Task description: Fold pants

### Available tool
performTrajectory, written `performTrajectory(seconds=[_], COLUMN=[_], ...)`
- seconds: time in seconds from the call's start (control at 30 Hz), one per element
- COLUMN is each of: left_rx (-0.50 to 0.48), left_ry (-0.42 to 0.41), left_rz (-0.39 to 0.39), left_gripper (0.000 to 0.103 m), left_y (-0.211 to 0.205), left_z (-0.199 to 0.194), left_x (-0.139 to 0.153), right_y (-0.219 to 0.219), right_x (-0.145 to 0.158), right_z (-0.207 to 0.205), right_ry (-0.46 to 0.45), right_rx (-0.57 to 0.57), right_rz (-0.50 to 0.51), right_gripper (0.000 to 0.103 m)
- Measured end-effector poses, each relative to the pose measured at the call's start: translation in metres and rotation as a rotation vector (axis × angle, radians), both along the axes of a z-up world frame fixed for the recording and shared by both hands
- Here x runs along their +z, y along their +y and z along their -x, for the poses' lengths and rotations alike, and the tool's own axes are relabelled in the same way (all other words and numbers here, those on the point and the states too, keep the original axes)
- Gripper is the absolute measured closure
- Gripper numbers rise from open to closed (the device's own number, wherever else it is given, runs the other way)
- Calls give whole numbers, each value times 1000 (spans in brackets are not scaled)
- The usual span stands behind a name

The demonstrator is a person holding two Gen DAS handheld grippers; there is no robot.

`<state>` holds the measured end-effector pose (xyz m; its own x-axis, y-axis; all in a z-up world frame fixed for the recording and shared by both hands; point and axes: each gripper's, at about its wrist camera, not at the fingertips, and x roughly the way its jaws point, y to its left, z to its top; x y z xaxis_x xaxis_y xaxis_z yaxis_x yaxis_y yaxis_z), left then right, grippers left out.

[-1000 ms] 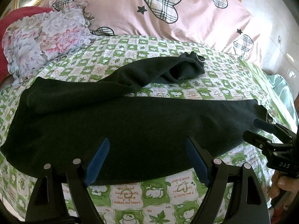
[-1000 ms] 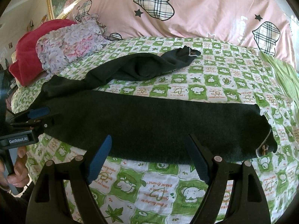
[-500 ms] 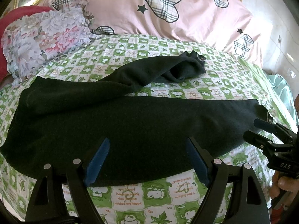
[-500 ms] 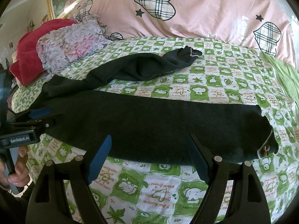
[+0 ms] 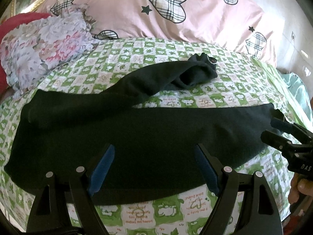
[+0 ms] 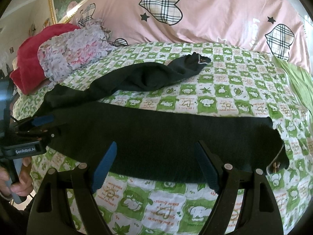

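Note:
Black pants lie spread on the green-and-white checked bedsheet. One leg lies flat across the front; the other leg runs back and is bunched at its end. In the right wrist view the pants lie the same way. My left gripper is open and empty, fingertips over the near leg's front edge. My right gripper is open and empty over the same leg further right; it also shows from the side in the left wrist view.
A pink duvet with plaid hearts is piled at the back. A floral pillow and a red blanket lie back left. A light green cloth lies at the right.
Both grippers have edged slightly forward and lower over the front leg. The pants have not moved.

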<state>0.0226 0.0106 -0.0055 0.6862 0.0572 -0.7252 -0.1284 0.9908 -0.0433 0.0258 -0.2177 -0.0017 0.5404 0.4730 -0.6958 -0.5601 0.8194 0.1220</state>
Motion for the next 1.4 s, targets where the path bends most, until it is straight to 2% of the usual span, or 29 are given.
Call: performTrajectory(seconds=[0.2, 0.43, 0.6, 0.8, 1.23, 1.4], left_rx=[-21, -57, -83, -127, -262, -295], left_ry=[10, 15, 8, 19, 28, 65], left_rz=[-22, -101, -129, -156, -290, -302], left_gripper=[19, 19, 19, 19, 19, 19], left_y=[-4, -13, -14, -17, -34, -35], left_z=[-17, -48, -74, -110, -177, -196], left_x=[3, 11, 17, 20, 19, 7], right_y=[2, 5, 7, 6, 15, 16], right_x=[7, 14, 17, 16, -7, -21], right_z=[-15, -47, -76, -124, -247, -284], right_ry=[-8, 2, 28, 110, 293, 334], right_rx=[-5, -34, -50, -83, -174, -225], right_rz=[-3, -17, -52, -147, -291, -297], right_gripper=[21, 21, 21, 21, 21, 33])
